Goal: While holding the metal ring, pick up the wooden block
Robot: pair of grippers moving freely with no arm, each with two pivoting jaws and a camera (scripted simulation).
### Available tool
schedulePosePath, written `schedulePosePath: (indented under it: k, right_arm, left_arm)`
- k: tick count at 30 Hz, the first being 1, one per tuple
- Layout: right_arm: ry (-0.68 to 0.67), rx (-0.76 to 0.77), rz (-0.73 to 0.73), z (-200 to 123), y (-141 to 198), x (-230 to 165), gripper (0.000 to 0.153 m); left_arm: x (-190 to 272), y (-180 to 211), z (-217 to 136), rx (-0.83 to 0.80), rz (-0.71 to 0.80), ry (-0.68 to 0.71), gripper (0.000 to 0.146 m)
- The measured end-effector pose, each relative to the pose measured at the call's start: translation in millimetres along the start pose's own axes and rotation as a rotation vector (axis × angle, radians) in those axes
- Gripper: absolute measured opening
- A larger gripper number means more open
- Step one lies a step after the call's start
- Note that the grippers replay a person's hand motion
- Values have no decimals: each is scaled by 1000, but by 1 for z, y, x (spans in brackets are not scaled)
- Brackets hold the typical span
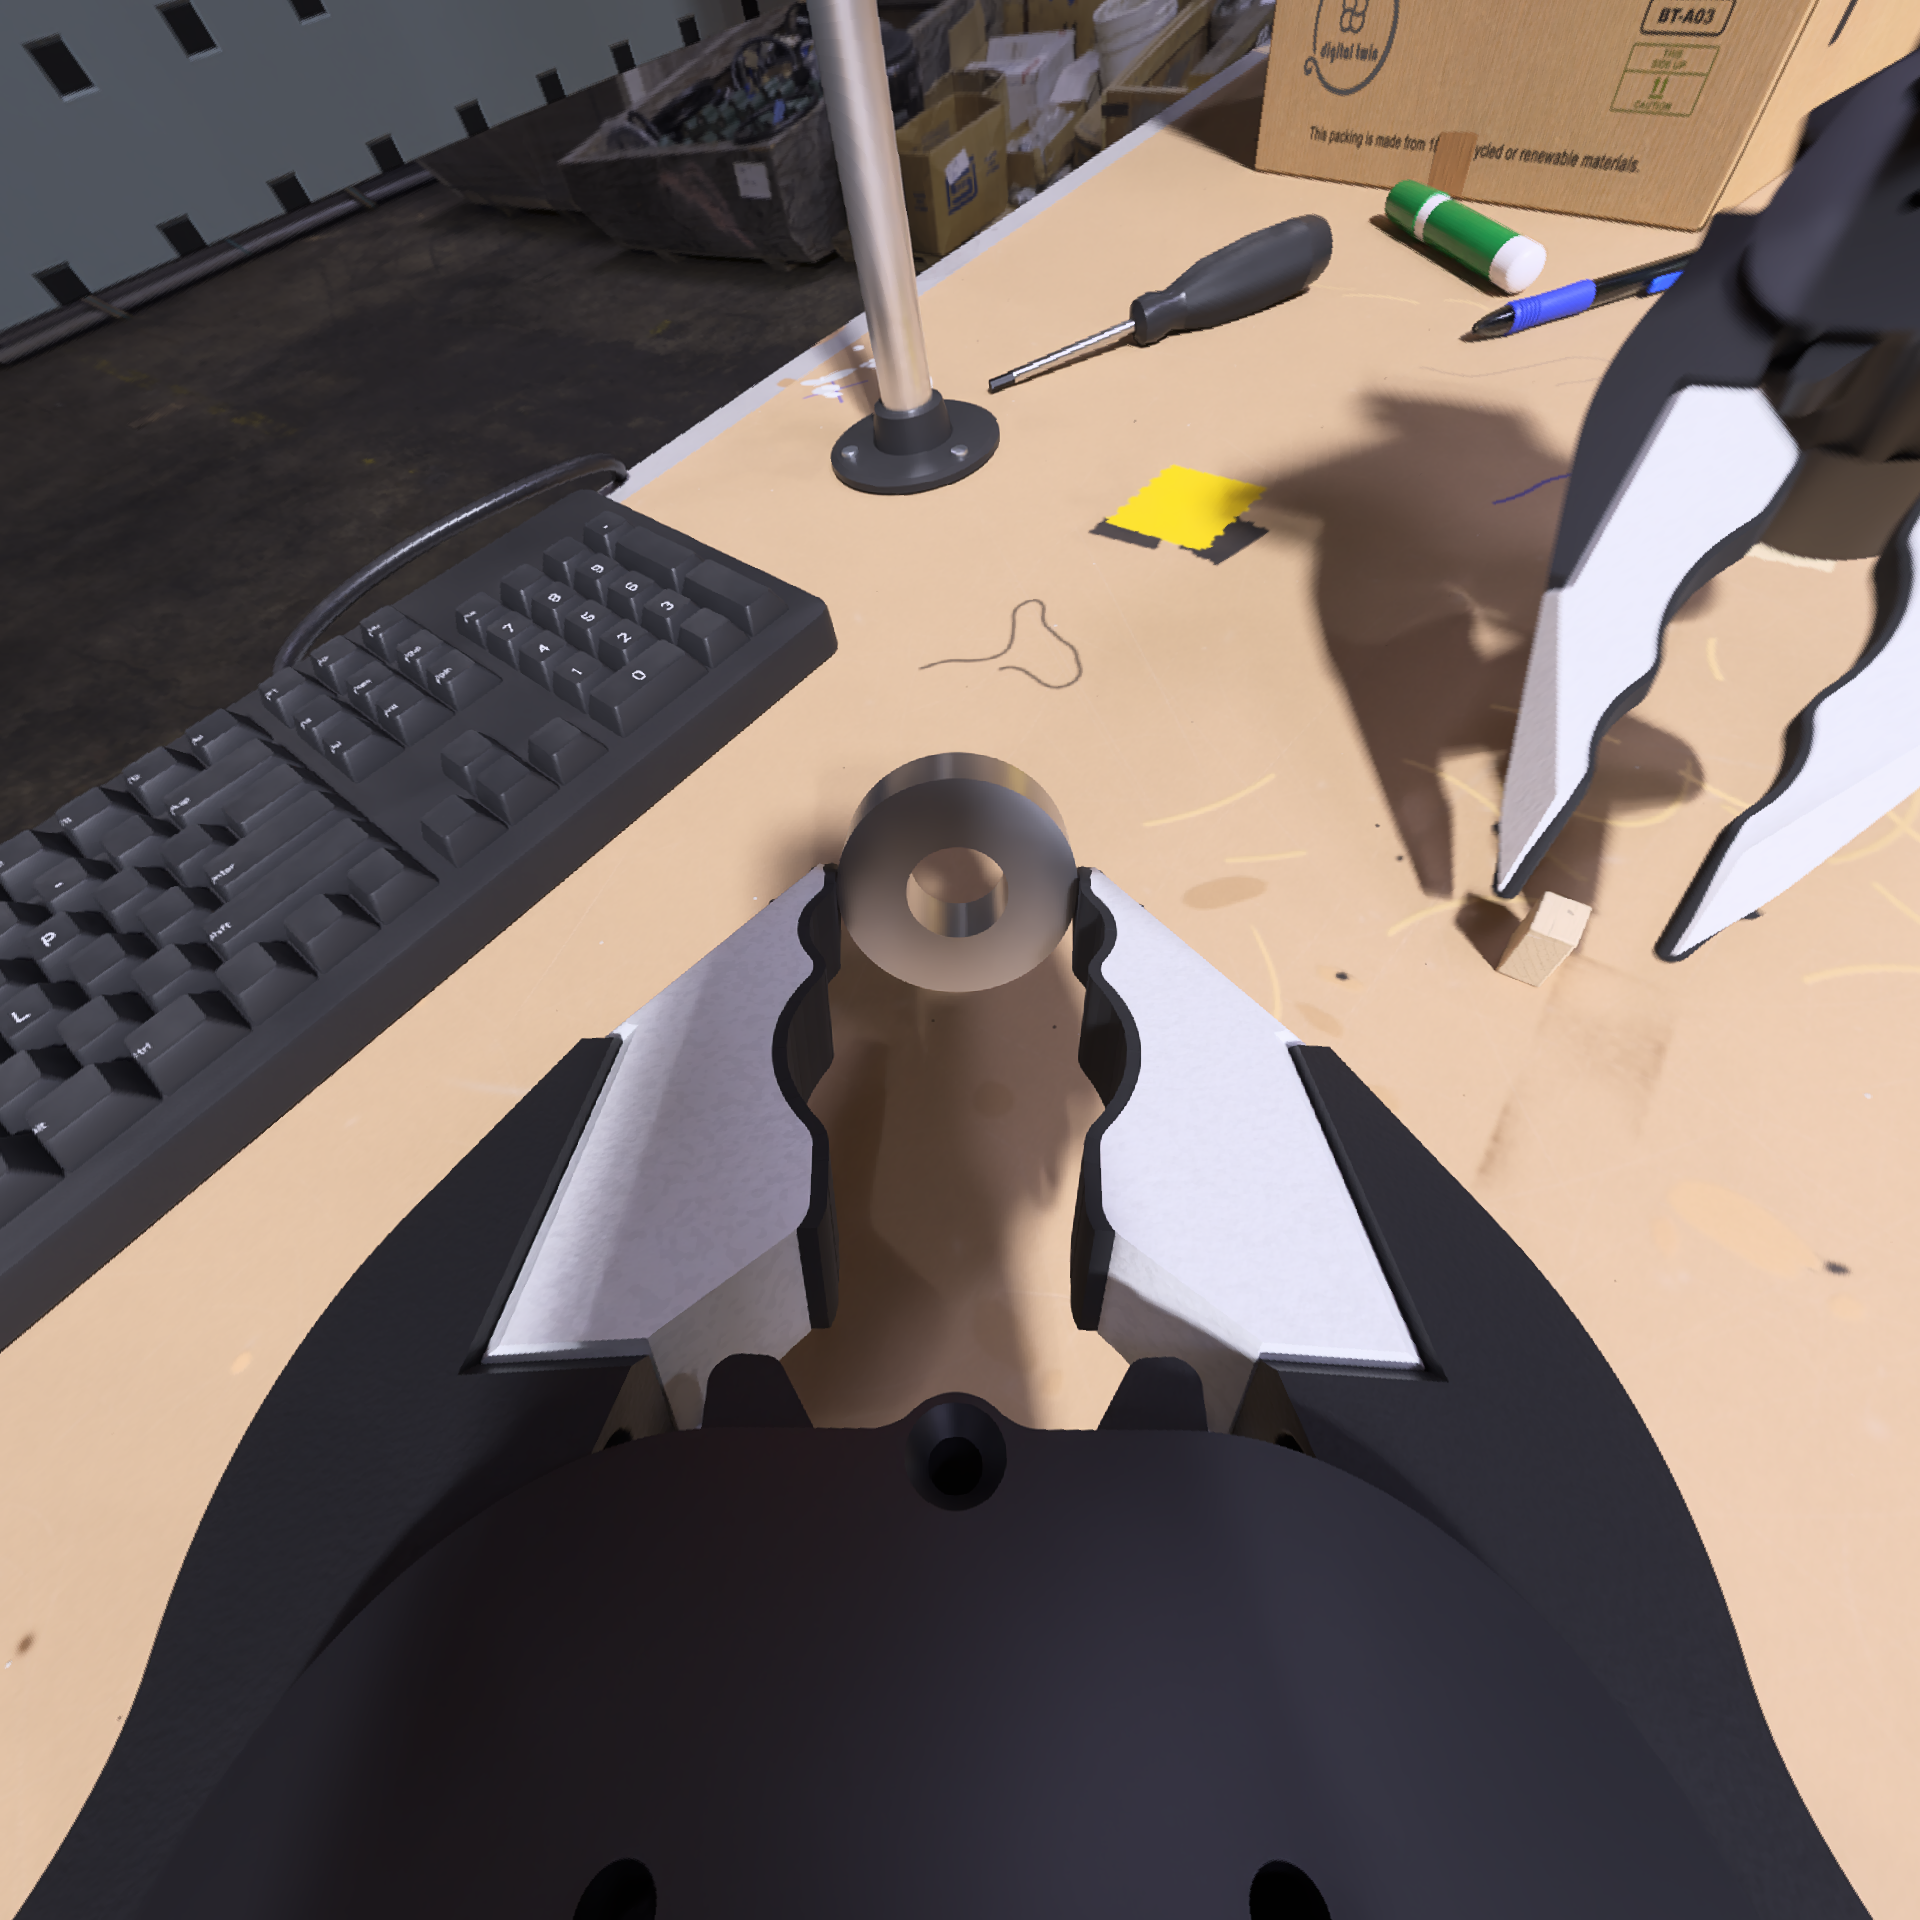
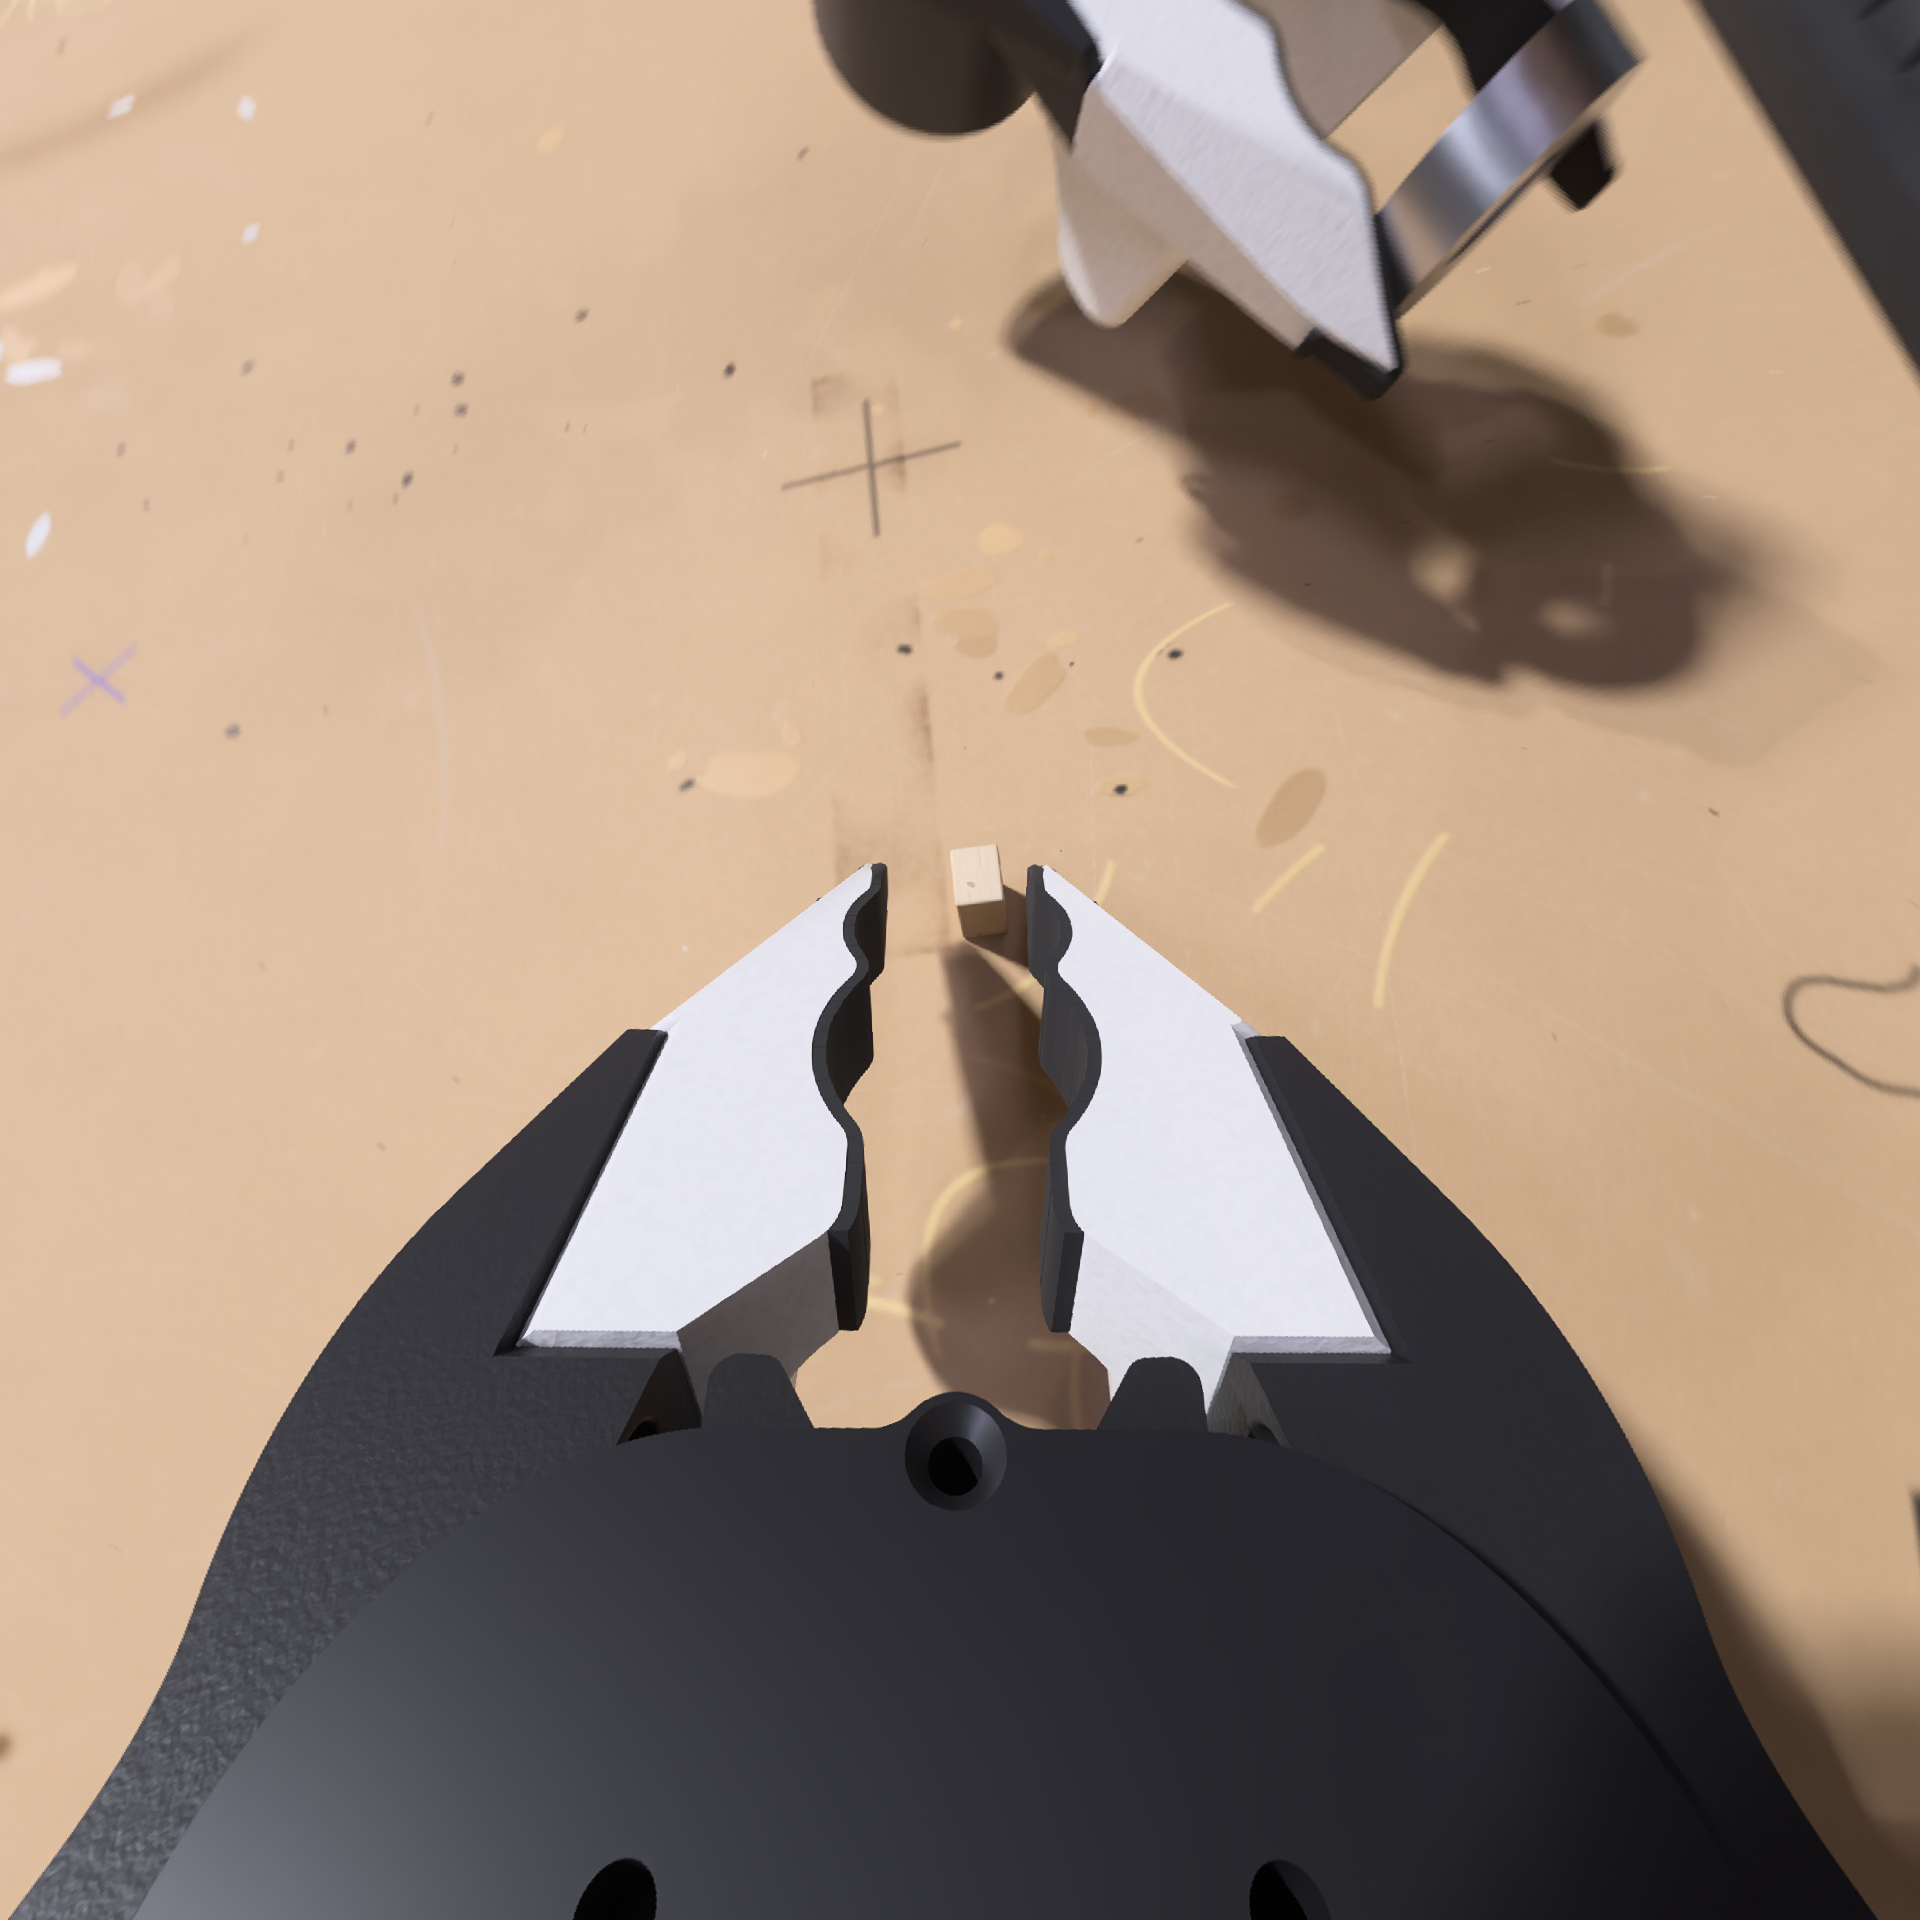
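Note:
My left gripper [image 1: 954, 883] is shut on the metal ring [image 1: 1023, 878], a thick grey ring held between the fingertips above the tan table [image 1: 1143, 1091]. The ring also shows at the top right of the right wrist view [image 2: 1496, 156]. A small wooden block [image 2: 977, 891] lies on the table between the tips of my right gripper [image 2: 956, 878], nearer the right finger, with gaps on both sides. The right gripper is open. In the left wrist view the block [image 1: 1538, 938] sits just below the right gripper's tips [image 1: 1600, 914].
A black keyboard [image 1: 364, 779] lies at the left. A metal pole on a round base [image 1: 914, 442] stands behind. A screwdriver [image 1: 1174, 301], green glue stick [image 1: 1465, 234], blue pen [image 1: 1558, 304], yellow note [image 1: 1184, 506] and cardboard box [image 1: 1538, 94] lie beyond.

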State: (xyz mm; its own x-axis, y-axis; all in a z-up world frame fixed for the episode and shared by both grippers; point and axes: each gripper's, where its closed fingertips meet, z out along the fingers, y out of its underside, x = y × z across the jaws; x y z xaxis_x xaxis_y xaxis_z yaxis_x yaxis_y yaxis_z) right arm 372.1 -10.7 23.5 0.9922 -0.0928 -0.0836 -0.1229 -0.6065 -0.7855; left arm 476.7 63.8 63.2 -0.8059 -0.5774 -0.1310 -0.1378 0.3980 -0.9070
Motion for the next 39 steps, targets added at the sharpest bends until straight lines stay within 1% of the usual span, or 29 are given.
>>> schedulePosePath:
  k: [2,4,5,7,9,12,14,17,20,22,24,26,29,32,33,35,37,39]
  right_arm:
    - [-42,-43,-51,7,7,2,27]
    - [-58,-54,-83,12,8,3,26]
    - [-60,-57,-91,13,8,3,22]
    - [-54,-63,-83,14,8,3,9]
    - [-41,-51,-7,13,5,3,9]
    - [-30,28,216,5,-7,1,9]
    - [-13,139,331,-6,-25,-1,9]
    - [1,404,451,-30,-58,-6,9]
    - [-2,580,547,-47,-75,-11,9]
    - [-14,704,610,-57,-83,-13,9]
    - [-76,845,681,-67,-88,-14,9]
    - [-169,911,756,-74,-88,-13,9]
    - [-222,1001,787,-80,-83,-5,9]
    - [-210,1031,784,-73,-78,2,9]
    - [-203,1013,783,-68,-77,3,9]
    - [-204,980,735,-62,-81,-1,9]
    - [-164,918,704,-51,-81,-4,9]
    - [-161,865,682,-42,-82,-9,9]
  left_arm:
    - [0,0,0,2,-1,3,45]
    - [1,0,0,3,2,5,45]
    - [1,-1,-1,6,7,7,45]
    - [2,-2,-1,9,22,5,45]
    - [3,-2,-1,12,36,2,45]
    - [4,-3,-1,14,44,3,45]
    - [4,-3,-1,16,40,4,45]
    - [3,-2,-1,13,35,3,45]
    - [3,-3,-1,14,35,2,45]
    - [3,-3,-1,16,40,-1,45]
    - [3,-5,-2,28,48,-5,45]
    - [4,-8,-3,46,60,-5,45]
    - [7,-9,-3,58,73,16,45]
    - [8,-9,-4,62,81,26,45]
    - [9,-9,-4,63,79,31,45]
    - [9,-10,-4,64,77,36,45]
    - [10,-10,-3,65,77,42,45]
    - [12,-10,-3,68,77,53,45]
